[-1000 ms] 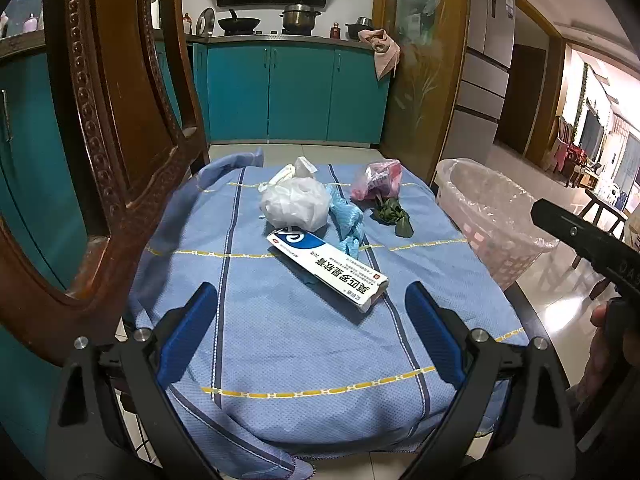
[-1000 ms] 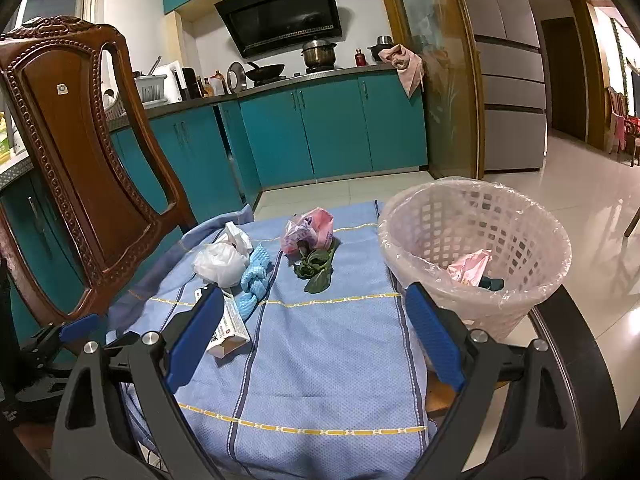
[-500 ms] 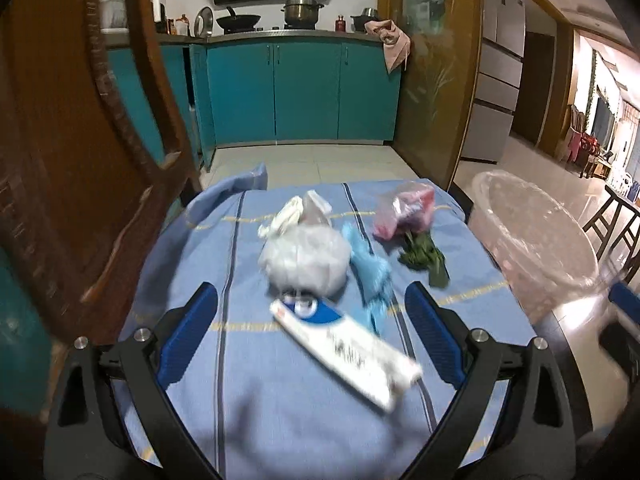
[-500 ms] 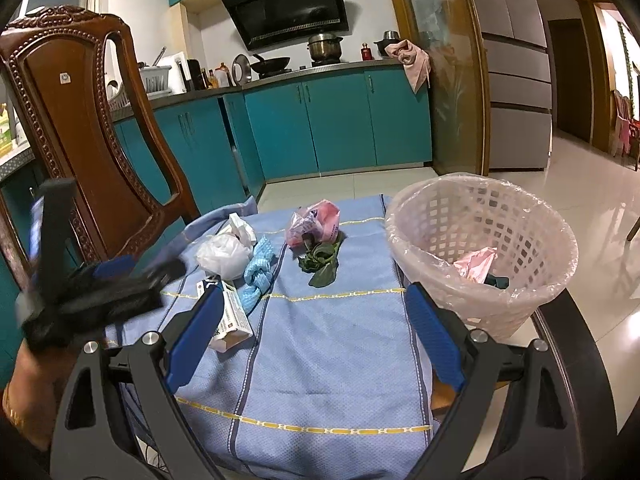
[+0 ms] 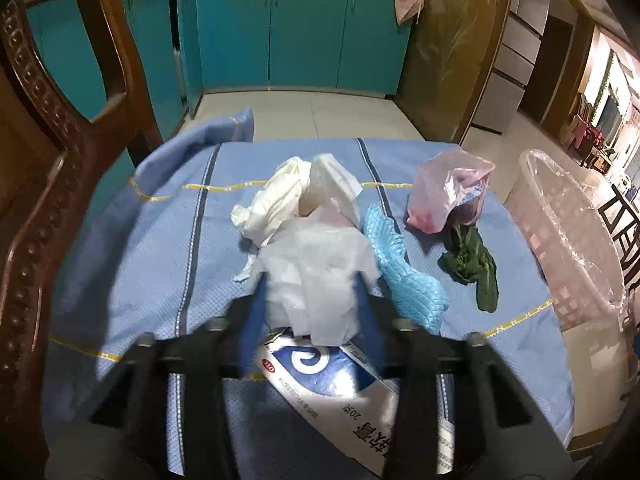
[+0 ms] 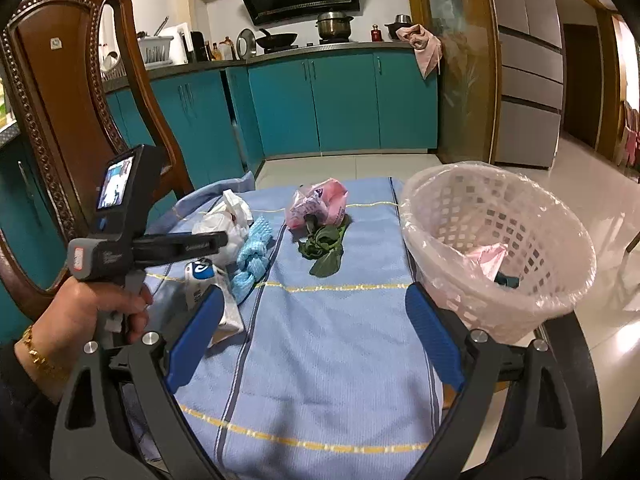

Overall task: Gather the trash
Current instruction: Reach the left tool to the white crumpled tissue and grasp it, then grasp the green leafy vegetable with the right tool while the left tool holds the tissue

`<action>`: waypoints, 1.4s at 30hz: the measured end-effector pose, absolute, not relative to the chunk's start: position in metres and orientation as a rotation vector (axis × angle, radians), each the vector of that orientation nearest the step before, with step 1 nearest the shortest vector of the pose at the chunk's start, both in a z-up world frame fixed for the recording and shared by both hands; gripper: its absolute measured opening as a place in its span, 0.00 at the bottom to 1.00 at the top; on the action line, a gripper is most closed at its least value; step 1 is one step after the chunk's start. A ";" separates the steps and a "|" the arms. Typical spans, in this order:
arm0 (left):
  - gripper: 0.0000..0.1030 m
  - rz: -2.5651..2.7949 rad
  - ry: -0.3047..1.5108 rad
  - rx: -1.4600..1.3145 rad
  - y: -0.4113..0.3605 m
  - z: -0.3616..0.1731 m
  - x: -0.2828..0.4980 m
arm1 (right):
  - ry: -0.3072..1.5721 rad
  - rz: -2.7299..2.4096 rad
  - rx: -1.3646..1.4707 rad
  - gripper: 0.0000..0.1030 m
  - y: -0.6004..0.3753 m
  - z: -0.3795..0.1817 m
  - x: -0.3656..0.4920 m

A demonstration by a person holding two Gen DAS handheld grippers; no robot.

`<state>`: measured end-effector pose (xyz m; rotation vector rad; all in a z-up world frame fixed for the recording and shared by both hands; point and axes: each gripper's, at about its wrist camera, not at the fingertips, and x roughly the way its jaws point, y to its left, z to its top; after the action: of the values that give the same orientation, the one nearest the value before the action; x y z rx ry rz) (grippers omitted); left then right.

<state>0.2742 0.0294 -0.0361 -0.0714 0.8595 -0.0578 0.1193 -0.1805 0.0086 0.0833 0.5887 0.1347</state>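
My left gripper (image 5: 310, 296) has its jaws closing on a crumpled white plastic bag (image 5: 316, 272), and the blue pads press its sides. Under it lies a white and blue carton (image 5: 332, 380). To the right lie a blue foam net (image 5: 404, 276), a pink bag (image 5: 448, 196) and green leaves (image 5: 472, 268). In the right wrist view a hand holds the left gripper (image 6: 224, 240) at the white bag (image 6: 224, 220). My right gripper (image 6: 312, 320) hangs open and empty over the blue cloth, short of the leaves (image 6: 324, 248).
A pale lined basket (image 6: 472, 200) with pink trash inside stands at the table's right edge. A carved wooden chair (image 6: 60, 92) rises close on the left. The blue tablecloth (image 6: 320, 380) covers the table. Teal cabinets stand behind.
The left gripper moved forward over the carton to the white bag and its jaws narrowed around it. The right gripper edged slightly forward, still open.
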 end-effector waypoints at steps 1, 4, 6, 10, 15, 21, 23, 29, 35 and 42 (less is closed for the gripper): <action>0.22 -0.058 0.846 -0.076 0.031 -0.031 0.270 | 0.592 0.136 0.075 0.87 -0.178 0.008 0.126; 0.19 -0.065 0.779 -0.089 0.033 -0.004 0.245 | 0.623 0.137 0.064 0.87 -0.174 0.003 0.150; 0.19 -0.078 0.699 -0.096 0.035 0.020 0.217 | 0.649 0.135 0.078 0.87 -0.173 -0.001 0.166; 0.18 -0.070 0.545 -0.098 0.034 0.052 0.163 | 0.735 0.143 0.089 0.76 -0.167 -0.013 0.202; 0.18 -0.029 0.487 -0.112 0.036 0.049 0.119 | 0.829 0.115 0.052 0.58 -0.155 -0.029 0.251; 0.18 -0.019 0.525 -0.143 0.046 0.035 0.116 | 0.894 0.073 0.046 0.46 -0.147 -0.051 0.288; 0.18 -0.008 0.531 -0.153 0.049 0.032 0.117 | 0.884 0.077 0.017 0.42 -0.142 -0.051 0.288; 0.18 0.000 0.538 -0.170 0.052 0.028 0.117 | 0.861 0.115 0.020 0.11 -0.148 -0.043 0.277; 0.19 -0.004 0.547 -0.170 0.052 0.029 0.117 | 0.780 0.214 0.119 0.11 -0.171 -0.001 0.218; 0.19 -0.041 0.558 -0.136 0.043 0.031 0.118 | 0.610 0.291 0.141 0.11 -0.184 0.037 0.132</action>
<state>0.1182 0.0432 0.0308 -0.1365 0.5579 -0.0412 0.1320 -0.1839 0.0365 0.1410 0.6103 0.2905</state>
